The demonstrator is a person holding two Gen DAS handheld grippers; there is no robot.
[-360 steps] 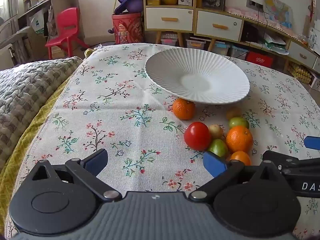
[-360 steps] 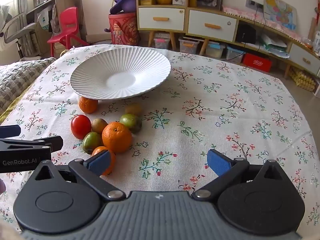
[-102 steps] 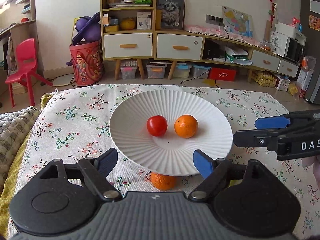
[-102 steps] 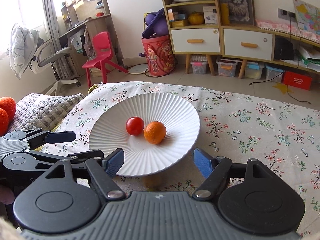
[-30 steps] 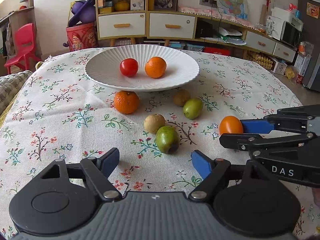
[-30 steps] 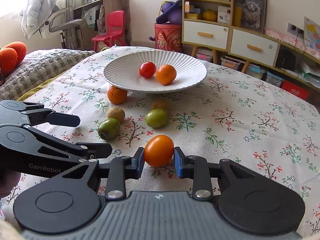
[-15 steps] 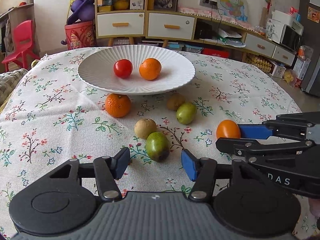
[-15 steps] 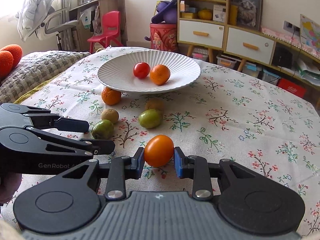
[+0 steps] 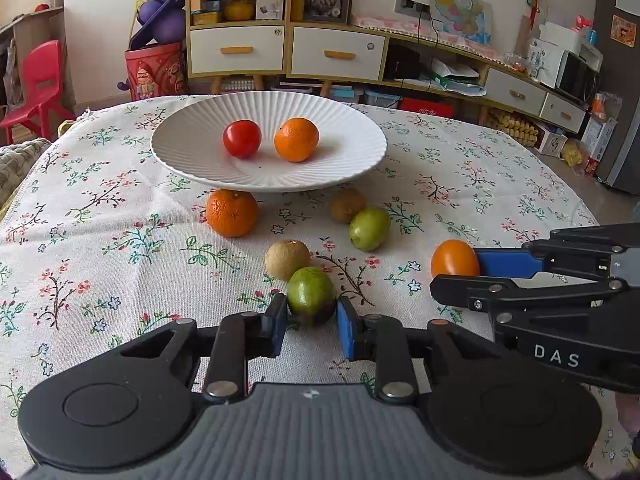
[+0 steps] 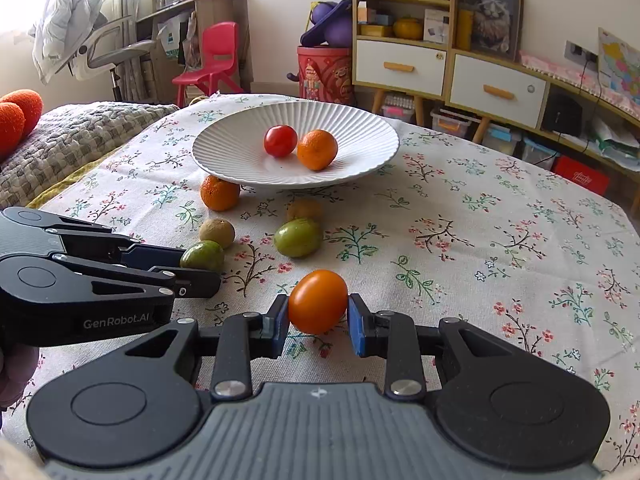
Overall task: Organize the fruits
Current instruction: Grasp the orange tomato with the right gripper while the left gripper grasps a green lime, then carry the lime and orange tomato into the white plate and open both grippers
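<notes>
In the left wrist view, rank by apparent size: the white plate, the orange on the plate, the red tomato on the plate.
1. White plate, far the largest.
2. Orange.
3. Red tomato, slightly smaller than the orange; they sit side by side at similar depth, so this ranking looks fair.

The left gripper (image 9: 312,322) is held low and level, jaws drawn in with the blue pads touching either side of a green fruit (image 9: 311,295). The right gripper (image 10: 318,318), just beside it, has its jaws clamped on an orange fruit (image 10: 318,301).
</notes>
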